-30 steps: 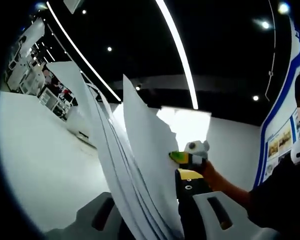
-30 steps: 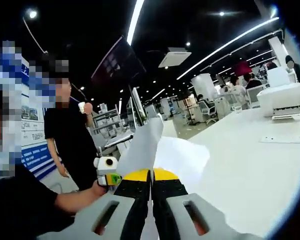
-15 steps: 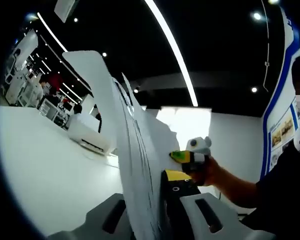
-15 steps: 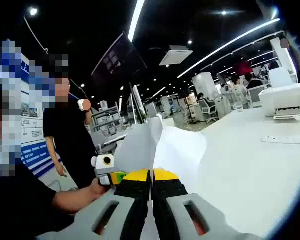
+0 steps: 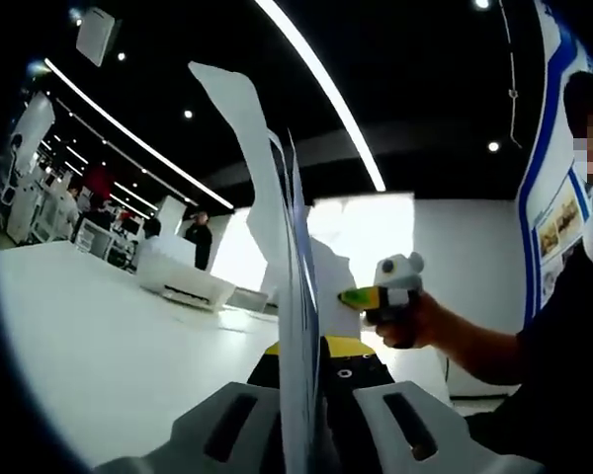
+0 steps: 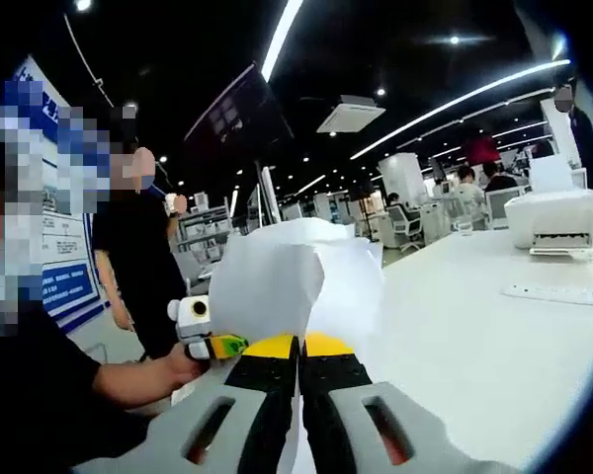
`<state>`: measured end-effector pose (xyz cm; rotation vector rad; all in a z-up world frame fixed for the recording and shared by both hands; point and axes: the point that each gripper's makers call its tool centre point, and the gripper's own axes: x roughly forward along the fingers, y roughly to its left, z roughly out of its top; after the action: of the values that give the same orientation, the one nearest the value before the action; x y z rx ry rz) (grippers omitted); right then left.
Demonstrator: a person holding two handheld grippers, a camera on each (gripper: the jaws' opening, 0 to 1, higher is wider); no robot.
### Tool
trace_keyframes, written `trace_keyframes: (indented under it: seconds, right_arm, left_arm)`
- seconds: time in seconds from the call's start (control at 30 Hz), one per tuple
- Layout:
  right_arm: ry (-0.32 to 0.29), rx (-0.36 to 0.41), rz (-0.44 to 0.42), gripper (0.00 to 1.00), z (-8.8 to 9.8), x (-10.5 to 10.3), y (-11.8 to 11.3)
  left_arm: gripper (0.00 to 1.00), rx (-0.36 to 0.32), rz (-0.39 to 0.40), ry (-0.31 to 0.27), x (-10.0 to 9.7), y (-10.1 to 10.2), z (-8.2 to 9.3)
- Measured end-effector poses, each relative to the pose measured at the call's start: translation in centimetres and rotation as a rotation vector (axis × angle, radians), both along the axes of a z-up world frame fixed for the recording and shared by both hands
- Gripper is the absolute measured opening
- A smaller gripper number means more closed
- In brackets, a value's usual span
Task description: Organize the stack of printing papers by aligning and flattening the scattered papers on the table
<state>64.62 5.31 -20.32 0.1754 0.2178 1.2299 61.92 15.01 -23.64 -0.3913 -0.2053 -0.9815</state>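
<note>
A stack of white printing papers stands upright and edge-on in the left gripper view, its top curling leftward. My left gripper is shut on its lower edge. The right gripper, held in a hand, touches the stack from the right. In the right gripper view the same papers face the camera, with a bent top corner. My right gripper is shut on their lower edge, its jaws pressed together. The left gripper, in a hand, holds the papers' left side. The stack is lifted off the white table.
The white table spreads out to the left, with a white printer at its far side. Another printer and a flat white strip lie on the table at right. A person in black stands at left.
In the left gripper view the fanned, leaning sheets have closed up and now stand edge-on and upright. In the right gripper view the papers have turned broader toward the camera.
</note>
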Motion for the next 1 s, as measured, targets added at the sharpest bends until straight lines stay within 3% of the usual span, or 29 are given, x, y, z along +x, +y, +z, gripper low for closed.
trace_keyframes:
  seconds: [0.23,0.5,0.67,0.83,1.0]
  right_arm:
    - [-0.032,0.022,-0.066,0.0,0.3,1.1,-1.6]
    - [-0.059,0.077,-0.161,0.11,0.3,2.9,-3.5]
    - [-0.061,0.094,-0.156,0.17,0.3,2.8,-3.2]
    - [-0.052,0.145,-0.122,0.36,0.3,2.6,-2.6]
    - [-0.037,0.124,-0.071,0.42,-1.4,2.3,-1.6]
  left_arm:
    - [0.05,0.024,0.0,-0.012,-0.2,0.2,0.2]
    - [0.05,0.011,-0.005,-0.026,-0.3,0.8,0.8]
    - [0.05,-0.005,-0.029,-0.043,-0.7,0.7,1.2]
    - [0.05,-0.026,-0.062,-0.061,-1.1,0.4,1.6]
    - [0.05,-0.044,-0.102,-0.062,-1.2,-0.1,1.6]
